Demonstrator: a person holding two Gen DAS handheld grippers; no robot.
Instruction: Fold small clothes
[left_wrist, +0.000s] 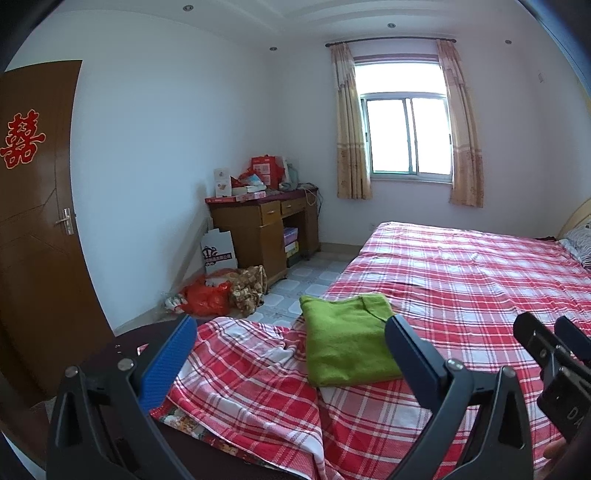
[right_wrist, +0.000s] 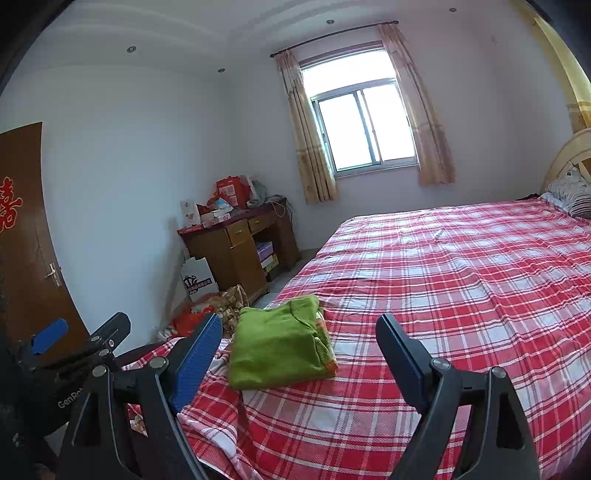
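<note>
A green garment is lying folded into a compact rectangle on a bed covered with a red and white plaid sheet. Taking the garment as the landmark, it is sitting near the bed's foot corner, probably set there so that both tools can reach it from the bed's edge.

The left hand-held gripper is hovering just short of the garment with its jaws standing wide apart and nothing between them. The right hand-held gripper is hanging likewise on the near side of the garment, released and empty, its fingers framing the cloth without touching it. Both are pointing slightly downward at it, which suggests that the fold is judged finished or is being checked.

Beyond the garment, against the far wall, a cluttered wooden desk is standing beside a curtained window. Left of the garment, a brown door is showing.
</note>
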